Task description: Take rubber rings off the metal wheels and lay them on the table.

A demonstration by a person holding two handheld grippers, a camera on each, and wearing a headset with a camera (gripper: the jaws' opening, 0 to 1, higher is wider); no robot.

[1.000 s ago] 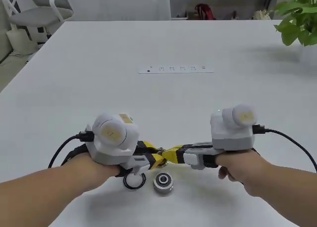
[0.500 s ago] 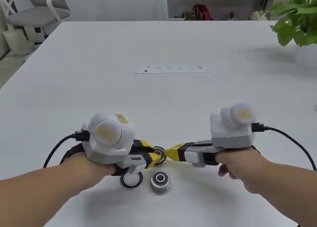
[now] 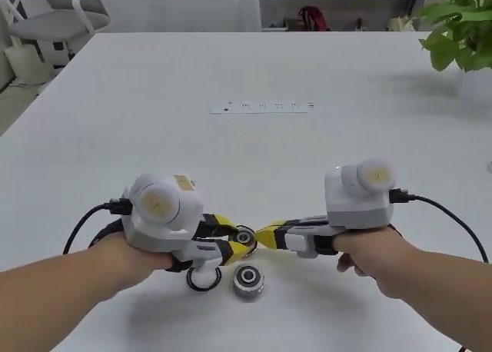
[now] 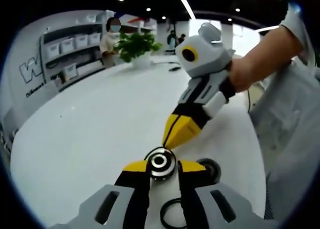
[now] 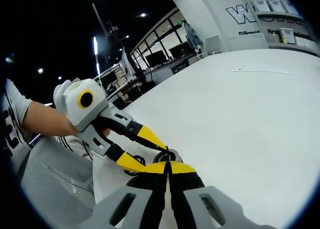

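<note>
A white table (image 3: 231,160) is carrying a loose black ring (image 3: 204,279) lying just beside a metal wheel (image 3: 248,280), a socket strip (image 3: 261,106) sitting farther back.

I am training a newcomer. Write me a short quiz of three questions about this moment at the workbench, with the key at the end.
1. True or false: the left hand-held gripper grips a metal wheel between its jaws.
2. What lies on the table beside the second wheel? A) a screwdriver B) a loose rubber ring C) a cup
3. Fill in: the jaws of the right hand-held gripper are ____ (open or shut).
Key: 1 true; 2 B; 3 shut.
</note>
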